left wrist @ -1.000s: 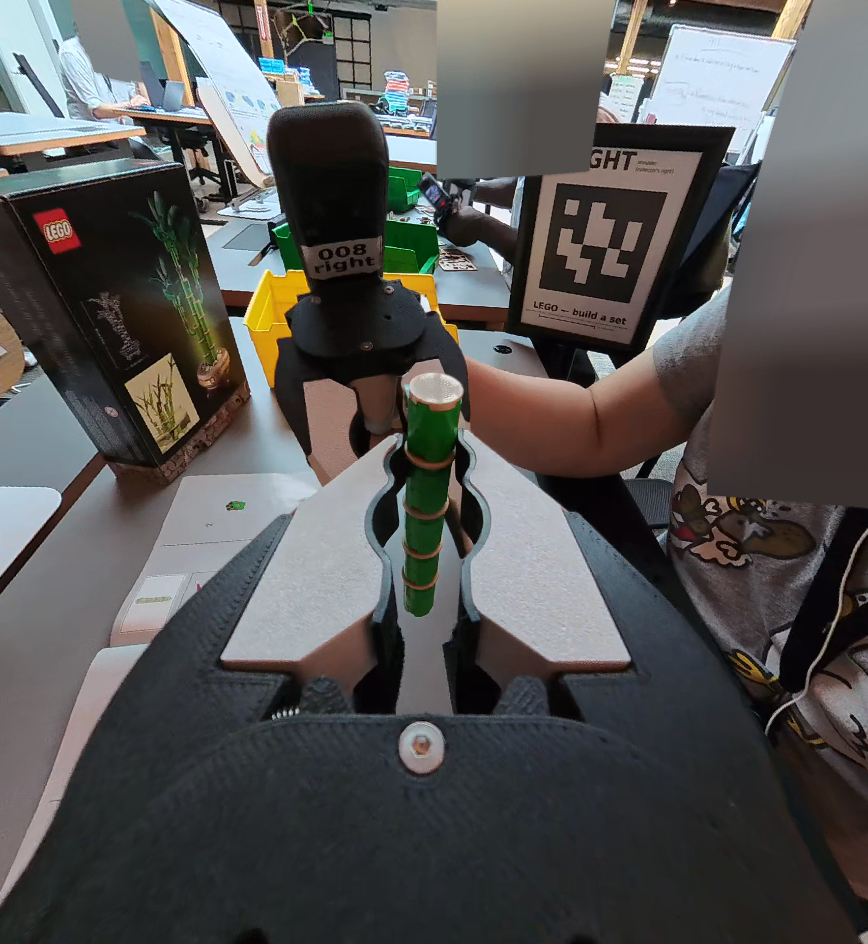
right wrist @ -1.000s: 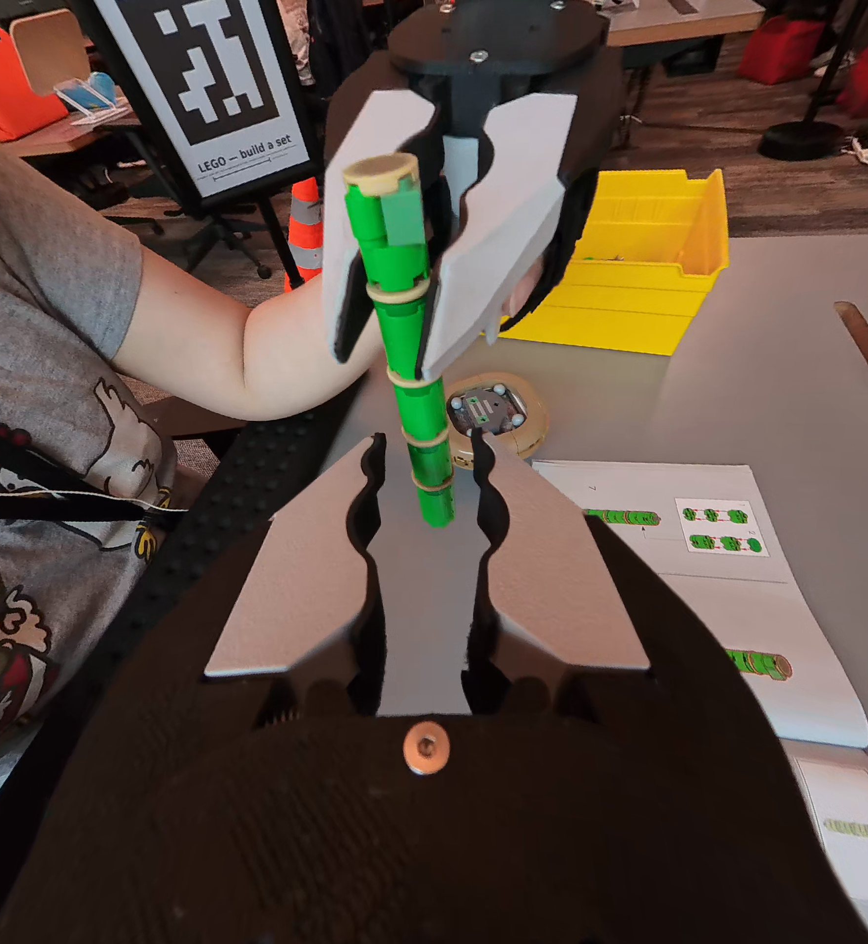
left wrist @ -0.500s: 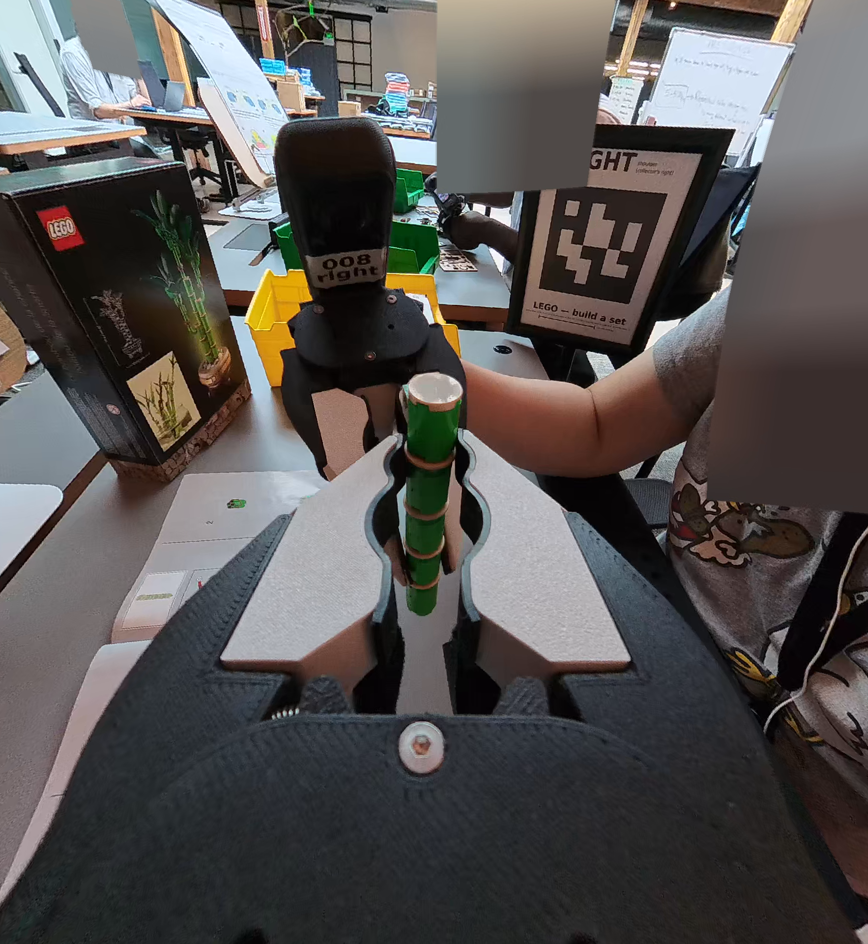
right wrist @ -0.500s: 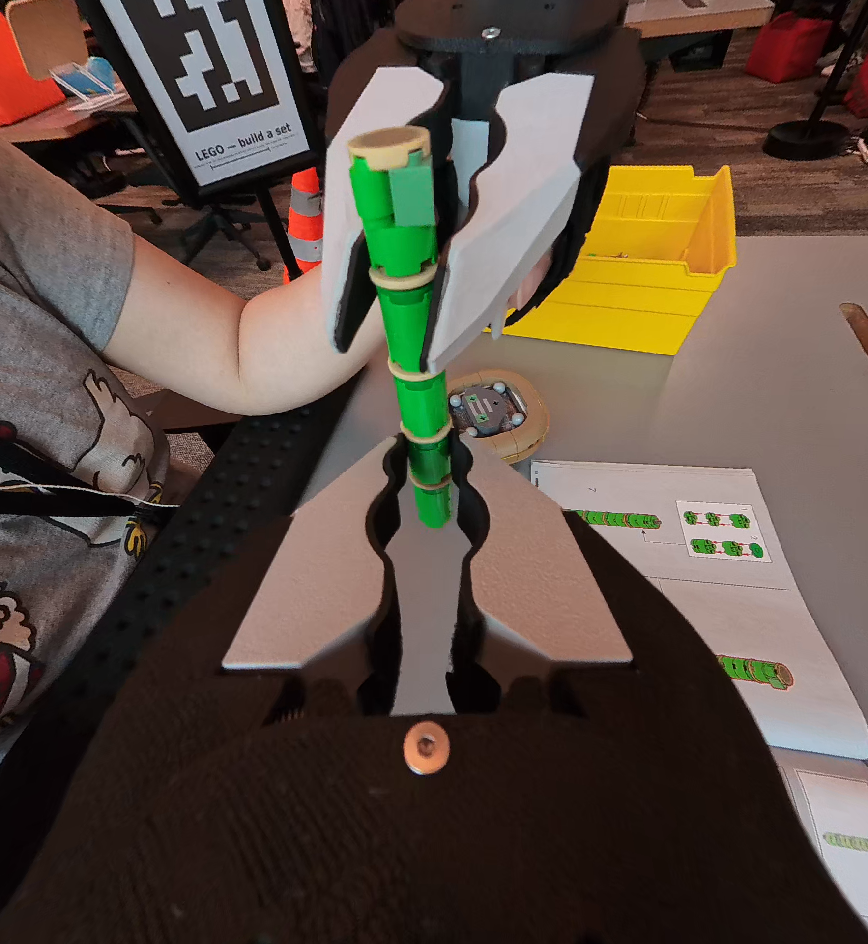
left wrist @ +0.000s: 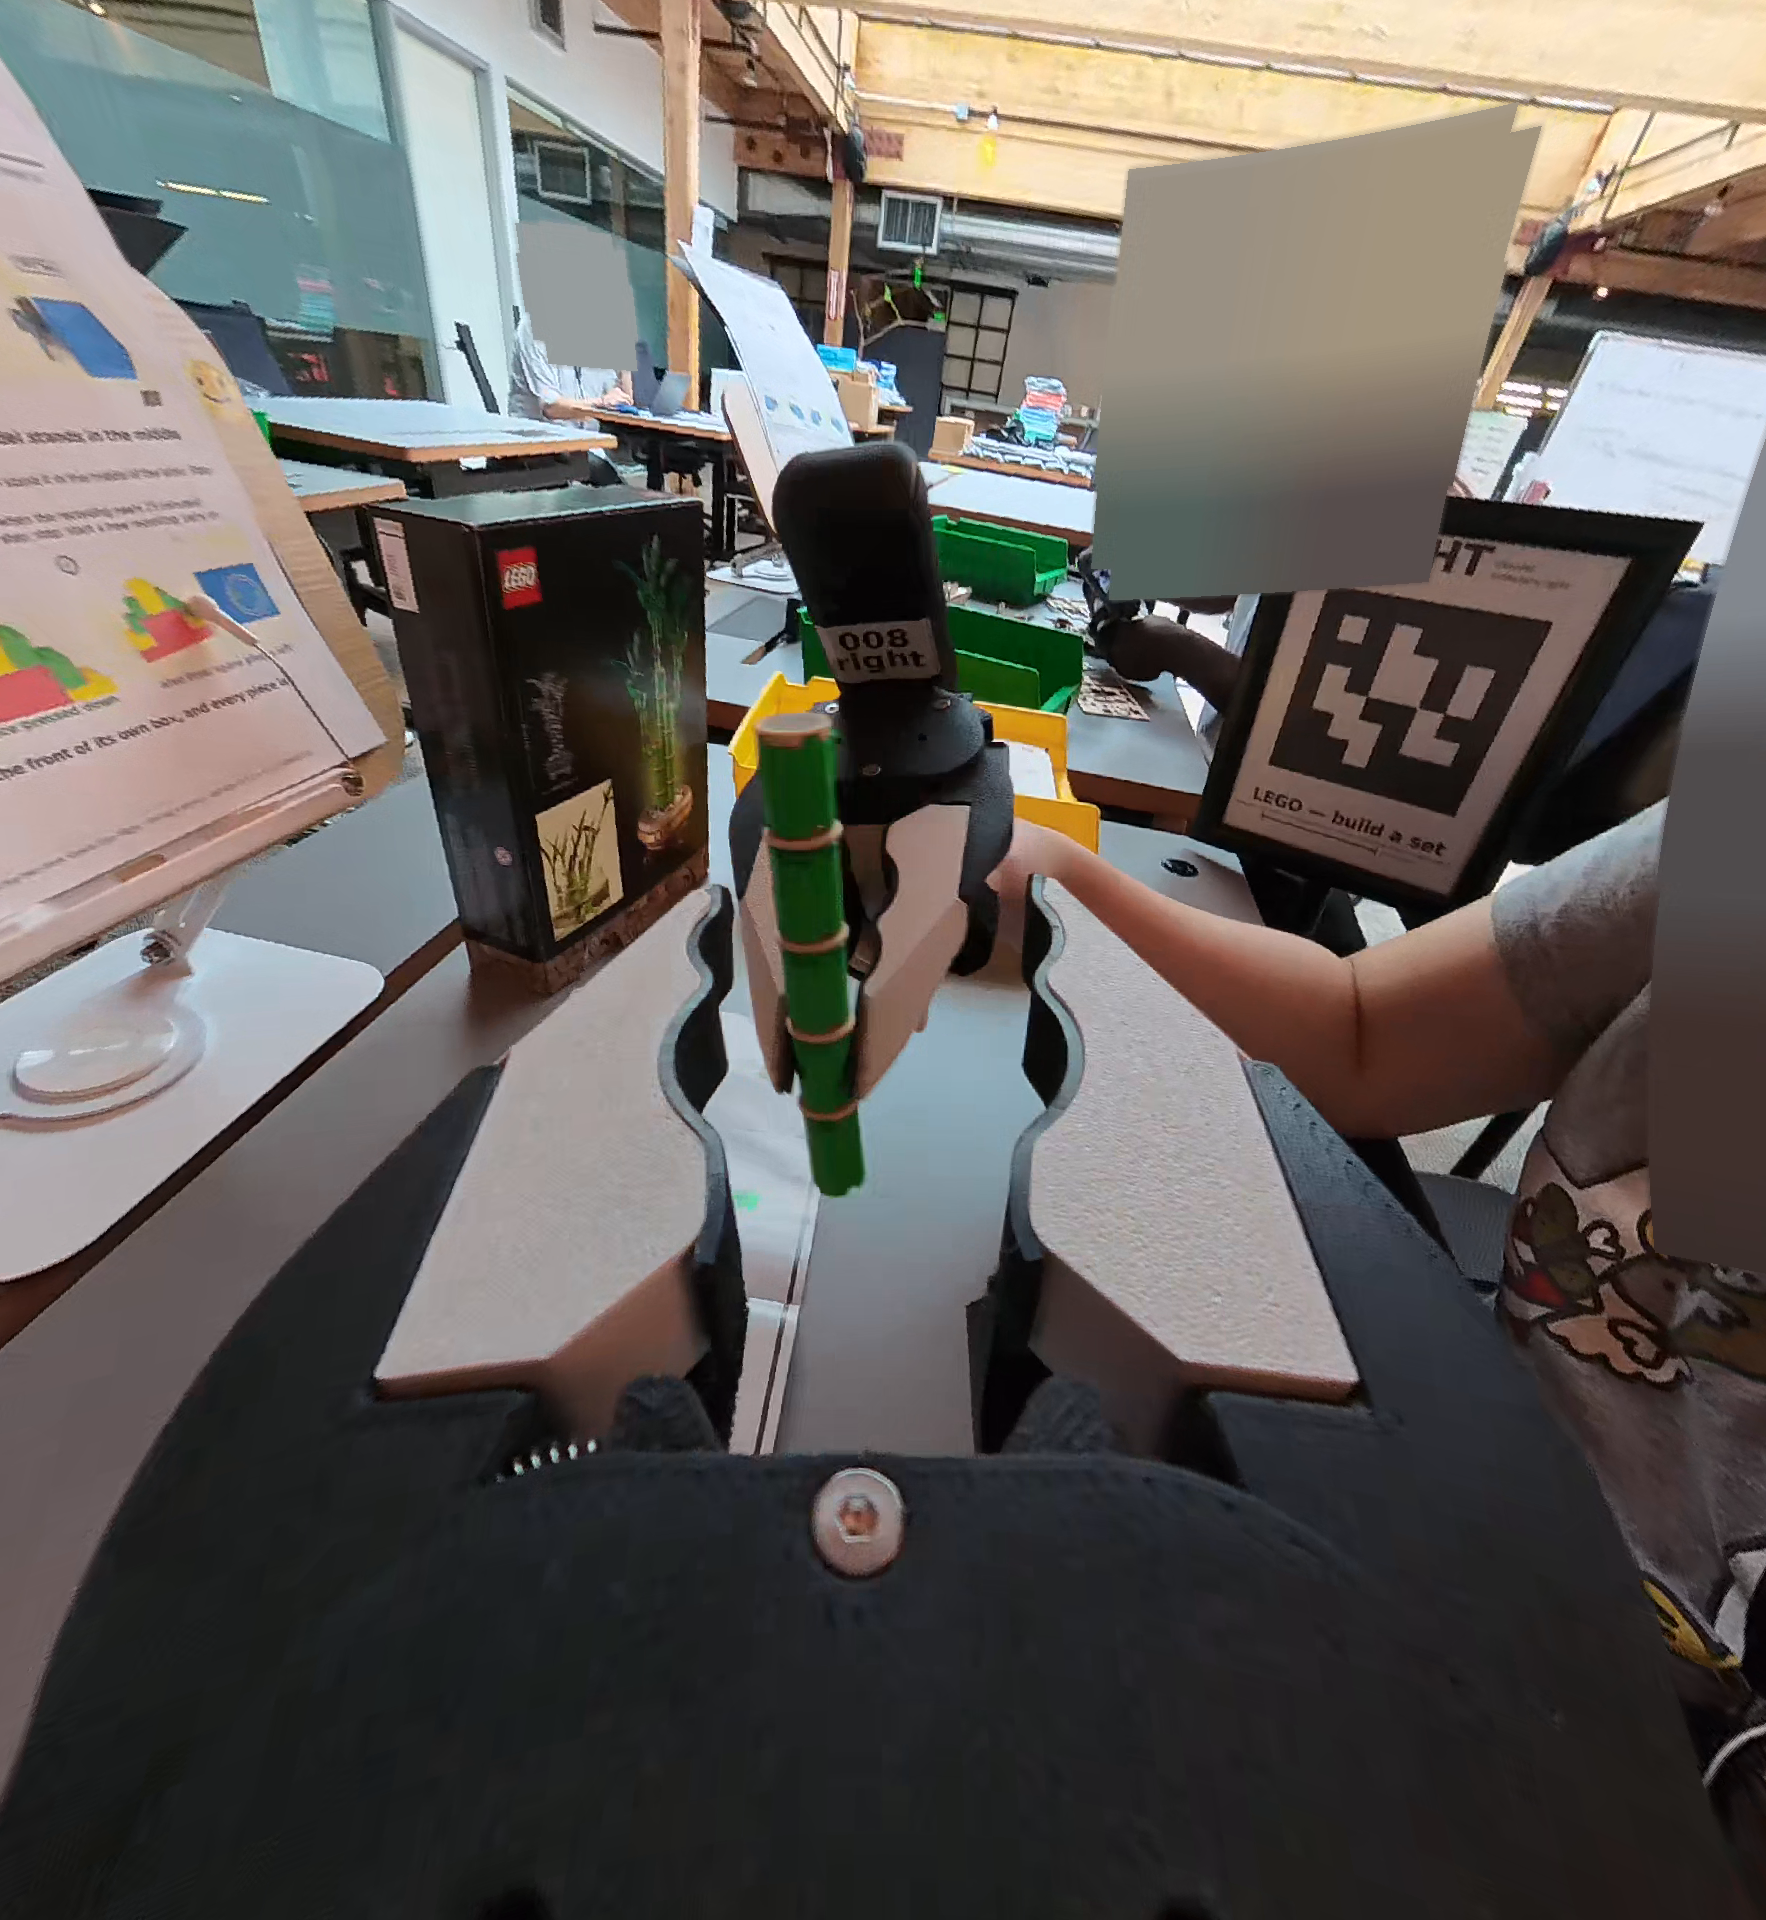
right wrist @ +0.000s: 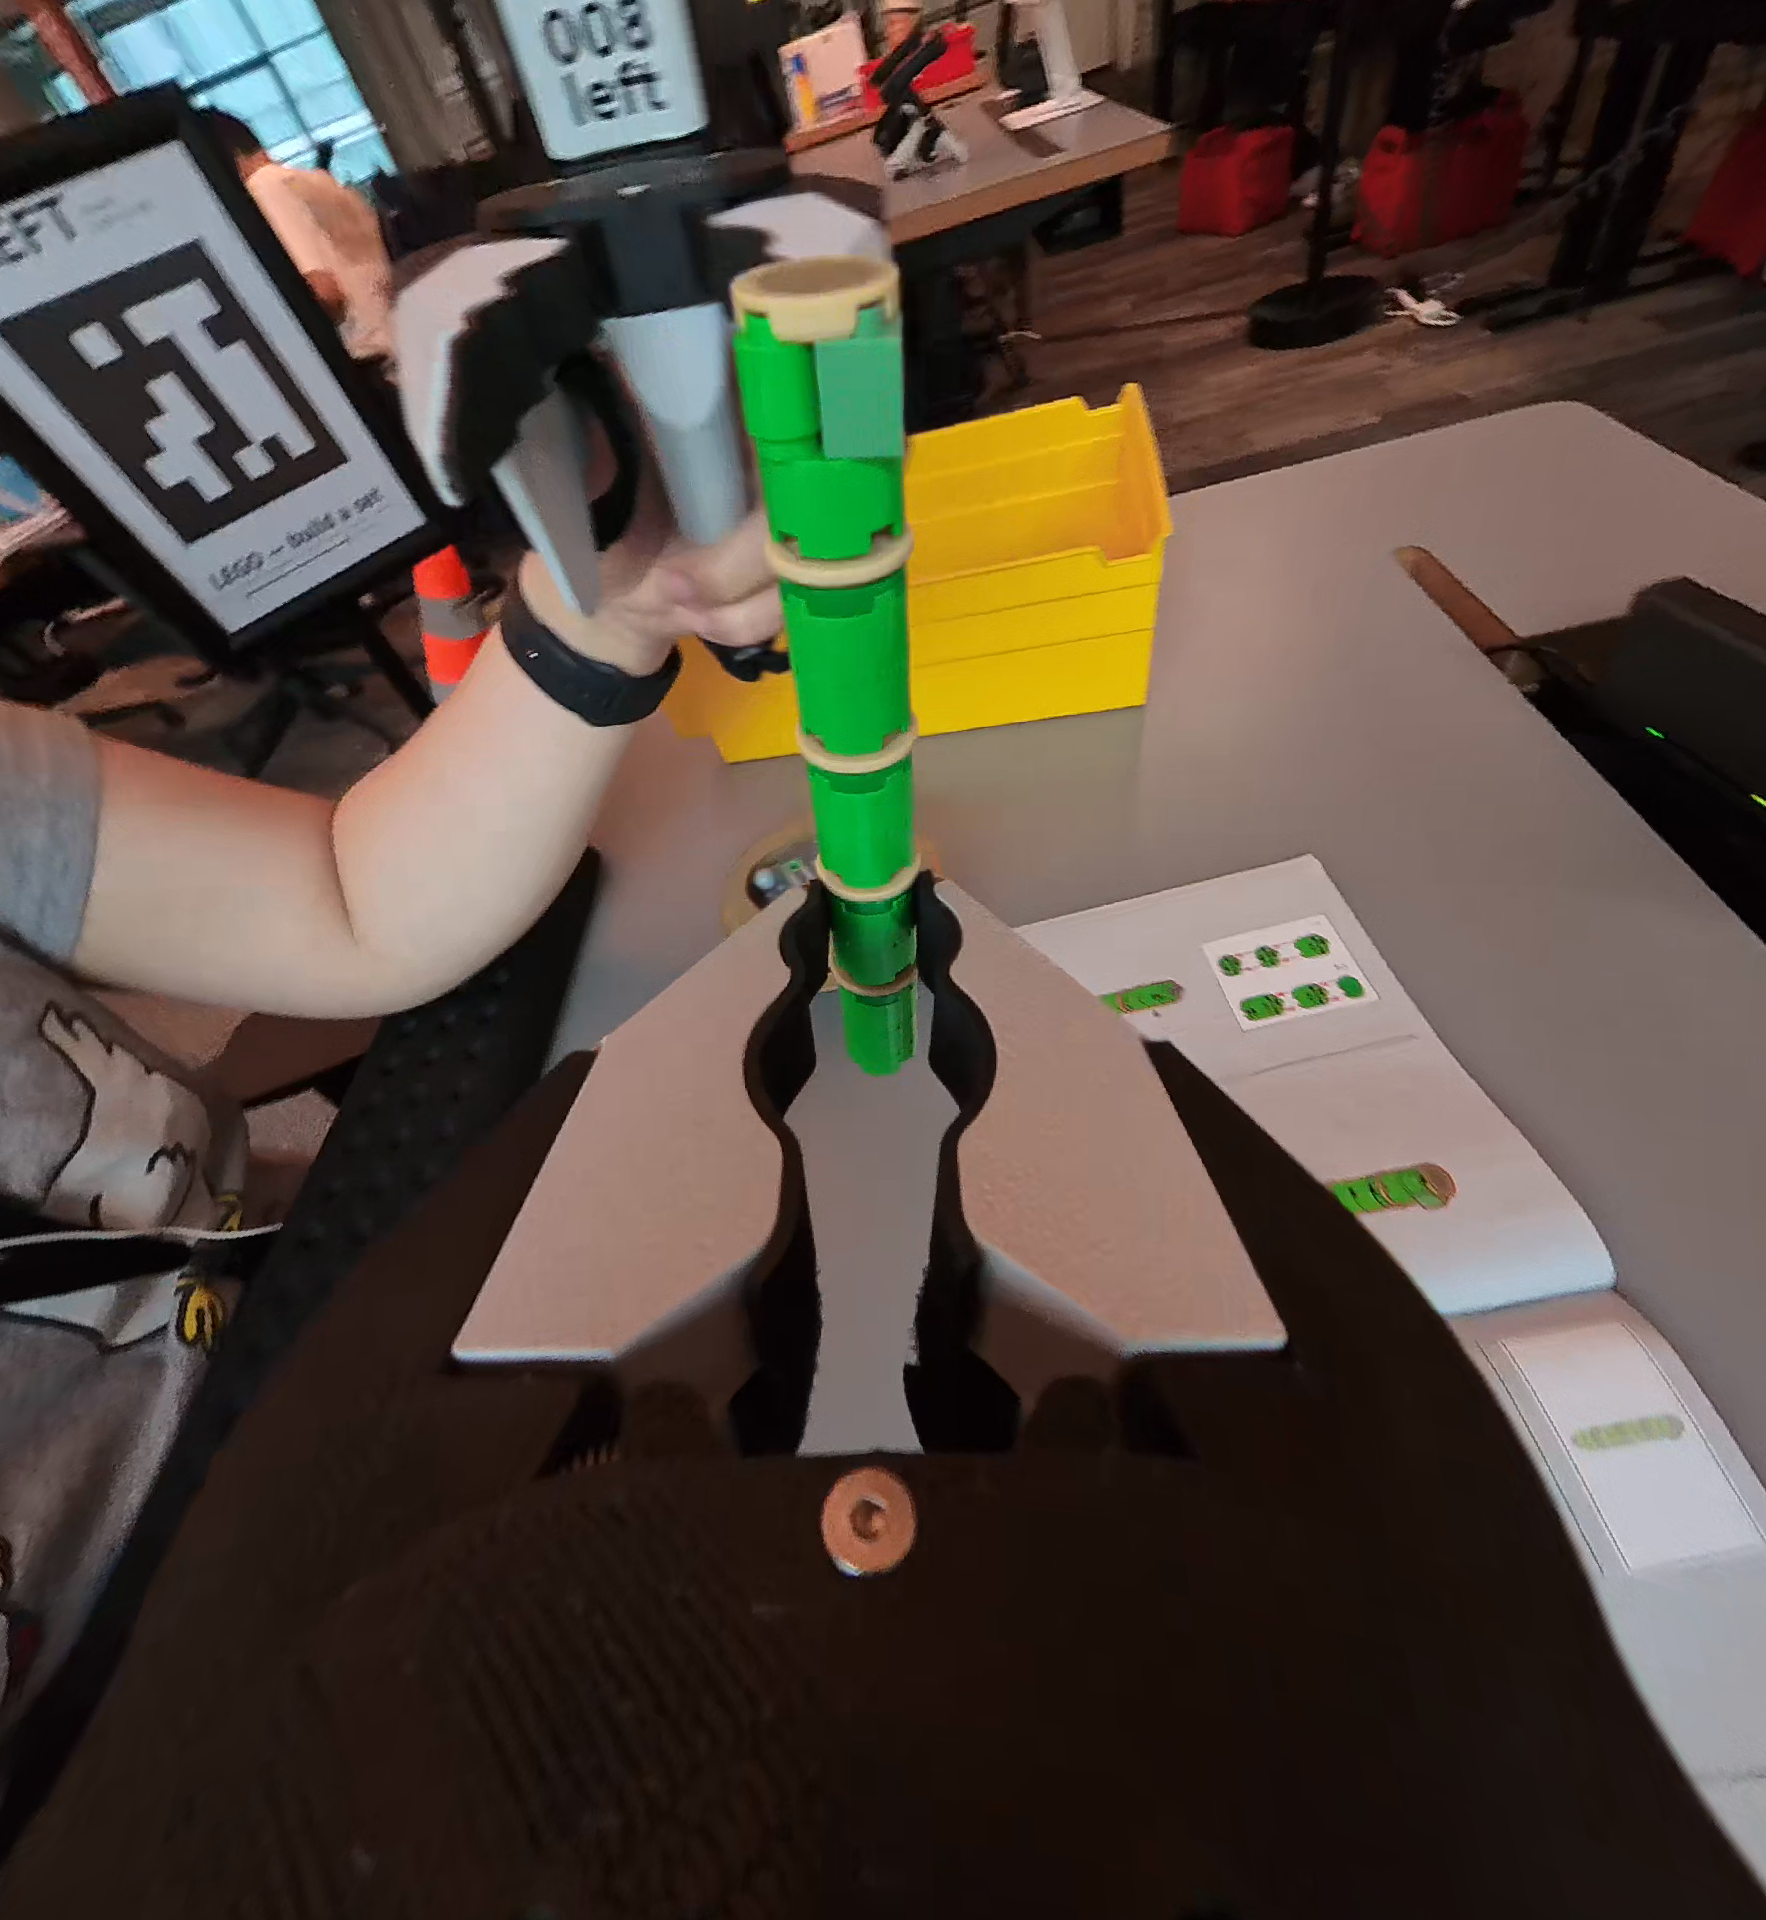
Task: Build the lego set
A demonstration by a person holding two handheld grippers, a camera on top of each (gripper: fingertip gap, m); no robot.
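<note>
A green bamboo stalk of stacked green cylinders with tan rings and a tan cap stands upright in the air. My right gripper is shut on its lower end. The stalk also shows in the left wrist view, held by the right gripper. My left gripper is open wide and empty, with the stalk standing free between and beyond its fingertips. In the right wrist view the left gripper is blurred, up and to the left of the stalk. A round tan base lies on the table behind the stalk.
An open instruction booklet lies on the grey table at right. A yellow bin stands behind. The black set box and a sheet on a stand are at left. A person's arm reaches in. The gap from one gripper's tips to the other's is roughly 8 centimeters.
My right gripper shut on the stalk's lower end. My left gripper opened, let go of the stalk and drew back and aside. The stalk now hangs in the right gripper alone.
</note>
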